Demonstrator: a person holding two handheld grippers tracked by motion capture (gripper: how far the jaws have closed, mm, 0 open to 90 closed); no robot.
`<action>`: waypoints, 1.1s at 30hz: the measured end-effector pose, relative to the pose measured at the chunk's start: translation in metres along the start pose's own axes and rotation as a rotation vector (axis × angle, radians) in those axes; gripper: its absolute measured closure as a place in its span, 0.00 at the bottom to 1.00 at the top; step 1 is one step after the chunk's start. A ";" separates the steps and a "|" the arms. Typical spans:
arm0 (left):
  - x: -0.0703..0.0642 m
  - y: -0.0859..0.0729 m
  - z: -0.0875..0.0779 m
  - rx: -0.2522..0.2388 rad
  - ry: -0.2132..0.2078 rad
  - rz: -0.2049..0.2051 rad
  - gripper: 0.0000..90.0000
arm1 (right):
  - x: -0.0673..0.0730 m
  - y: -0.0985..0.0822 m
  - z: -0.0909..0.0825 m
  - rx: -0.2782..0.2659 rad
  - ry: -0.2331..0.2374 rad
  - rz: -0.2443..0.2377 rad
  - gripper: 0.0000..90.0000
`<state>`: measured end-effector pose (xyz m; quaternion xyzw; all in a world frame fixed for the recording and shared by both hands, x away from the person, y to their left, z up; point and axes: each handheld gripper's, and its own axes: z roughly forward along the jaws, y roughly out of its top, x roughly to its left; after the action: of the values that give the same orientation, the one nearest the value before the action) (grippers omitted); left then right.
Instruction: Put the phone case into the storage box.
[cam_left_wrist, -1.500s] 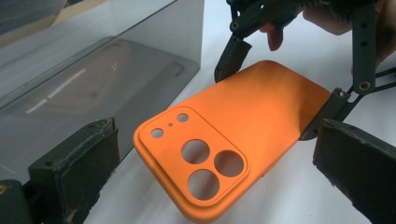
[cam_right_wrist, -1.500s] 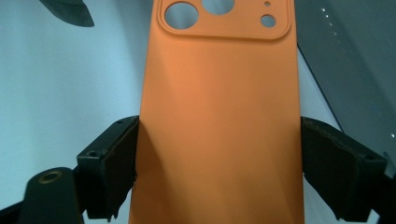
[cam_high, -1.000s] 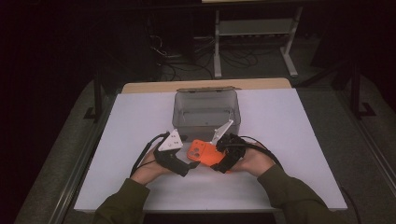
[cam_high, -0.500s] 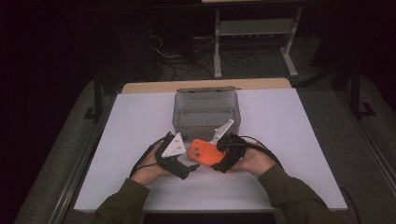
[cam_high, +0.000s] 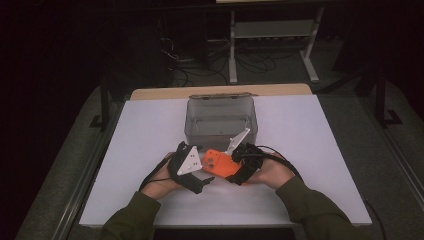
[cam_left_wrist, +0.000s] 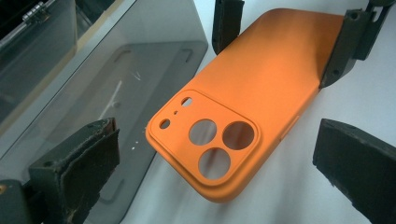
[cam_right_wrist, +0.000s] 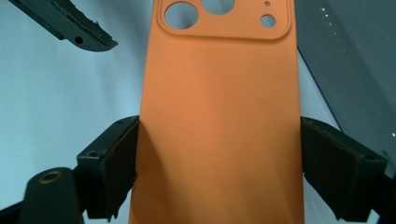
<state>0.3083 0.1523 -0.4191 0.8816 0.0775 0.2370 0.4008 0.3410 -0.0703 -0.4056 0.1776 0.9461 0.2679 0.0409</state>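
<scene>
An orange phone case (cam_high: 217, 164) with its camera cut-outs facing up hangs just above the white table (cam_high: 310, 130), in front of a clear box (cam_high: 220, 120). My right gripper (cam_high: 234, 172) is shut on the case's plain end; in the right gripper view both pads (cam_right_wrist: 116, 163) press on the long edges of the case (cam_right_wrist: 219, 93). My left gripper (cam_high: 202, 174) stands open at the camera end. In the left gripper view its jaws flank the case (cam_left_wrist: 233, 116) with a gap on each side, and the right gripper's fingers (cam_left_wrist: 348, 46) clamp the far end.
The clear box (cam_left_wrist: 93, 79) holds nothing that I can see and sits at the table's middle, close behind the case. White table surface stretches to the left and right of the hands. Dark floor, cables and a metal stand (cam_high: 272, 30) lie beyond the far edge.
My left gripper has crept a little to the right and nearer, closing in on the case's camera end. The right gripper and the case have stayed put.
</scene>
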 end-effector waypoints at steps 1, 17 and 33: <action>-0.001 0.000 0.000 0.002 0.003 0.007 0.00 | 0.000 0.000 0.000 0.000 0.000 0.000 0.17; -0.010 0.000 0.004 0.053 0.065 0.155 0.00 | 0.000 0.000 0.000 -0.002 0.000 0.007 0.17; -0.023 0.003 0.009 0.104 0.149 0.337 0.00 | 0.000 0.000 0.000 -0.002 -0.001 0.008 0.17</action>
<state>0.2920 0.1369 -0.4304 0.8816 -0.0297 0.3612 0.3025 0.3411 -0.0703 -0.4057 0.1815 0.9451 0.2687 0.0404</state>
